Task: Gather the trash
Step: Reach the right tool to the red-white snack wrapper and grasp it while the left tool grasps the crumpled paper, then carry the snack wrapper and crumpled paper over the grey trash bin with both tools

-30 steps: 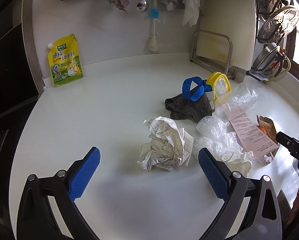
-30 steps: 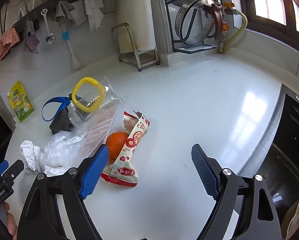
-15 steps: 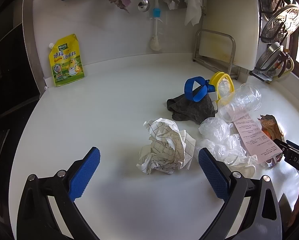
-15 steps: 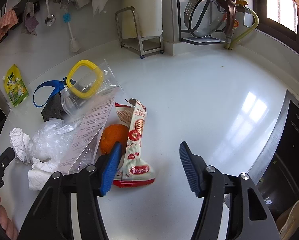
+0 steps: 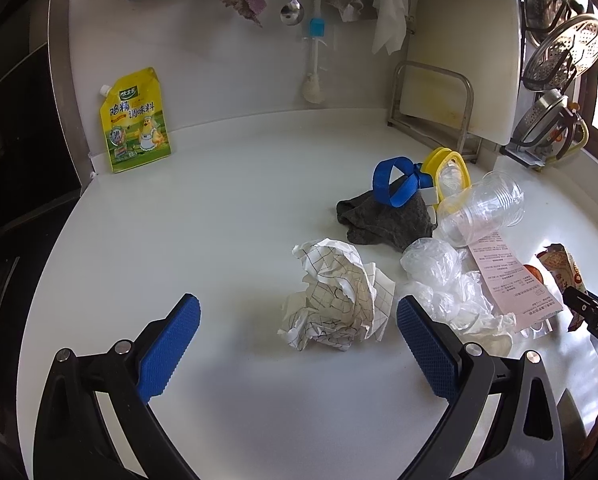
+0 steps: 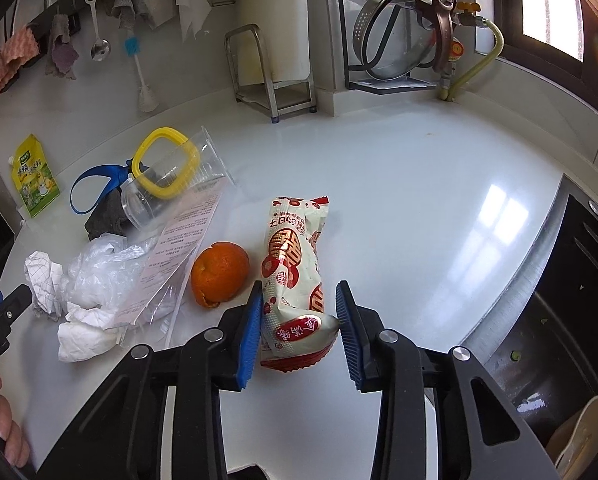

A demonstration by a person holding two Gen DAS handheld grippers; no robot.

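Trash lies on the white counter [image 5: 219,220]: a crumpled checked paper [image 5: 335,300], a clear plastic bag [image 5: 439,276], a pink receipt [image 5: 507,280], a clear plastic cup [image 5: 483,212] and a white tissue [image 6: 83,332]. My left gripper [image 5: 299,308] hovers open, its blue fingers on either side of the near end of the crumpled paper without touching it. A red and white snack wrapper [image 6: 295,264] lies beside an orange peel [image 6: 219,272]. My right gripper [image 6: 299,292] is closing on the wrapper's near end, and both pads touch its sides.
A grey cloth [image 5: 383,220] with a blue strap and yellow ring [image 5: 447,172] sits behind the trash. A yellow seasoning pouch [image 5: 135,120] leans on the back wall. A metal rack [image 6: 275,80] and pot rack [image 6: 395,40] stand at the back. A dark basin [image 6: 559,300] borders the counter's right edge.
The right gripper's jaws have narrowed from wide open and come around the snack wrapper's near end. The left gripper has stayed put and open.
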